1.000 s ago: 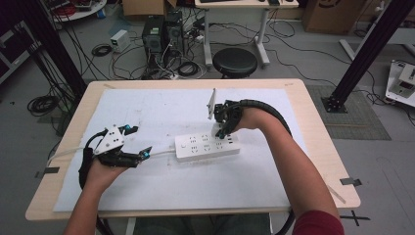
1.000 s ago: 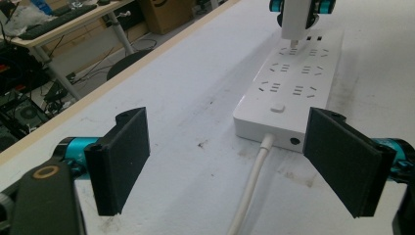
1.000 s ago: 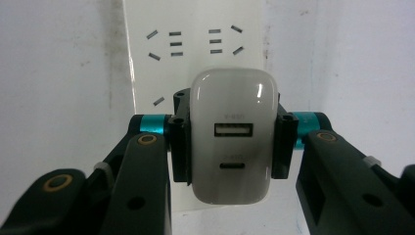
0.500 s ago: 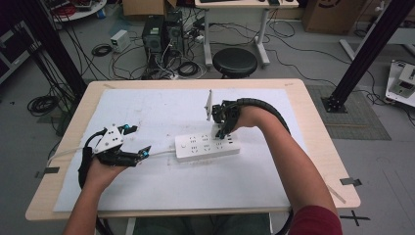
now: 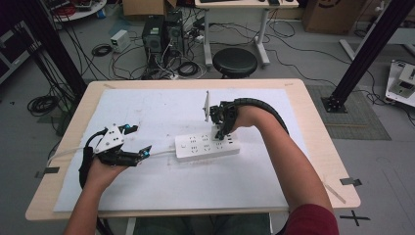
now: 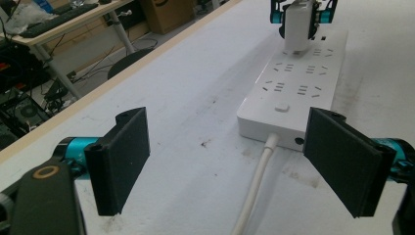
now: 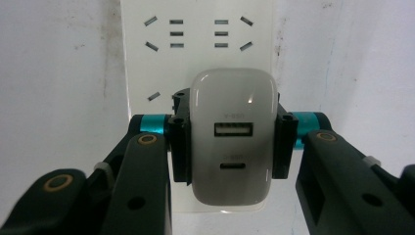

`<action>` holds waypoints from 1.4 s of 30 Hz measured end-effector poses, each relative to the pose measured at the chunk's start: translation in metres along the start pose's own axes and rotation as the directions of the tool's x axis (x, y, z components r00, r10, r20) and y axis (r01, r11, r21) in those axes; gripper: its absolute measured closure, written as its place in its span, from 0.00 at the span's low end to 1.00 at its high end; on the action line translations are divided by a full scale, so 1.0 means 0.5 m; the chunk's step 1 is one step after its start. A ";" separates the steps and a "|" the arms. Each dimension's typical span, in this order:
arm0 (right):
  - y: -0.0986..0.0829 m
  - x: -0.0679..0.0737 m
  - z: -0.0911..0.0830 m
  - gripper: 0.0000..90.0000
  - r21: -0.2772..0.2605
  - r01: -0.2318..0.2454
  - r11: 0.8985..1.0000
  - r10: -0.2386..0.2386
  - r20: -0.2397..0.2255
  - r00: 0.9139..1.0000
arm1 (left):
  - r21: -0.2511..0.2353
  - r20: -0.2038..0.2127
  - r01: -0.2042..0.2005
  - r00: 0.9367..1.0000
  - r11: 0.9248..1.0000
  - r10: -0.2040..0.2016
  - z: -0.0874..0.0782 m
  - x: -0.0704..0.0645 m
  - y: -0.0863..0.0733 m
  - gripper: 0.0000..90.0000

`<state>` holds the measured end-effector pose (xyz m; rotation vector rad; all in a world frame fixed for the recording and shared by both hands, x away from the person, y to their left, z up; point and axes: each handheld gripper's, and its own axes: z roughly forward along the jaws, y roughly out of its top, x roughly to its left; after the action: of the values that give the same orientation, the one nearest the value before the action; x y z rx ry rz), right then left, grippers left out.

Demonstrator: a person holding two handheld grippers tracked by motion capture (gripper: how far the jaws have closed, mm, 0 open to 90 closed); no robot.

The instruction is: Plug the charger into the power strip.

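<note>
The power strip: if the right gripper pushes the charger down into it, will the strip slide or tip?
The power strip is flat and lies low on the table, so tipping seems unlikely. It might slide a little: nothing holds it, since the left gripper is open around its cable. The right gripper clamps the charger.

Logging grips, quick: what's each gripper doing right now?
Left gripper: open, holding nothing, jaws either side of the power strip's cable.
Right gripper: closed on the white charger over the power strip.

bare mat (image 5: 161,112) left, power strip (image 5: 195,147) blocks centre
</note>
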<state>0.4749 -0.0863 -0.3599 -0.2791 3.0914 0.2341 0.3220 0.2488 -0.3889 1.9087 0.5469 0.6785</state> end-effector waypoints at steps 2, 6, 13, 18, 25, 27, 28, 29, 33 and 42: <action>0.007 0.003 0.012 0.70 0.037 0.021 0.999 -0.022 0.008 1.000 | -0.005 -0.001 0.001 1.000 1.000 -0.001 0.000 -0.002 0.001 0.19; 0.007 -0.001 0.018 0.71 0.032 -0.008 0.999 0.008 -0.004 1.000 | -0.012 -0.001 0.005 1.000 1.000 -0.005 -0.001 -0.004 0.000 0.20; 0.013 -0.009 0.028 0.71 0.044 -0.026 0.999 0.027 -0.025 0.999 | -0.003 -0.010 -0.012 1.000 1.000 0.012 -0.006 -0.004 0.003 0.20; 0.009 -0.004 0.027 0.70 0.044 -0.039 0.998 0.040 -0.024 0.999 | -0.005 -0.005 -0.013 1.000 1.000 0.013 -0.006 -0.008 0.007 0.20; -0.008 0.005 0.007 0.44 -0.098 -0.129 0.987 0.133 0.037 0.990 | 0.010 -0.008 -0.013 1.000 1.000 0.013 -0.012 -0.001 0.011 0.19; -0.018 0.017 -0.009 0.41 -0.150 -0.144 0.978 0.155 0.067 0.986 | 0.008 -0.009 -0.010 1.000 1.000 0.010 -0.012 0.001 0.015 0.19; -0.023 0.022 -0.015 0.38 -0.167 -0.171 0.971 0.186 0.075 0.980 | 0.006 -0.005 -0.007 1.000 1.000 0.007 -0.011 0.002 0.018 0.20; -0.029 0.028 -0.020 0.36 -0.190 -0.194 0.962 0.212 0.076 0.974 | -0.002 -0.004 -0.001 1.000 1.000 0.001 -0.009 0.002 0.020 0.20; -0.063 0.057 -0.042 0.29 -0.325 -0.289 0.901 0.330 0.080 0.940 | 0.004 0.005 -0.010 1.000 1.000 0.010 -0.004 0.006 0.029 0.19; -0.162 0.152 -0.067 0.21 -0.590 -0.394 0.704 0.523 0.057 0.850 | -0.008 0.028 0.002 1.000 1.000 -0.002 0.009 0.010 0.033 0.19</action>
<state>0.4142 -0.1838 -0.3421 0.5105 2.7220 1.1145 0.3301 0.2425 -0.3743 1.9074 0.5273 0.6506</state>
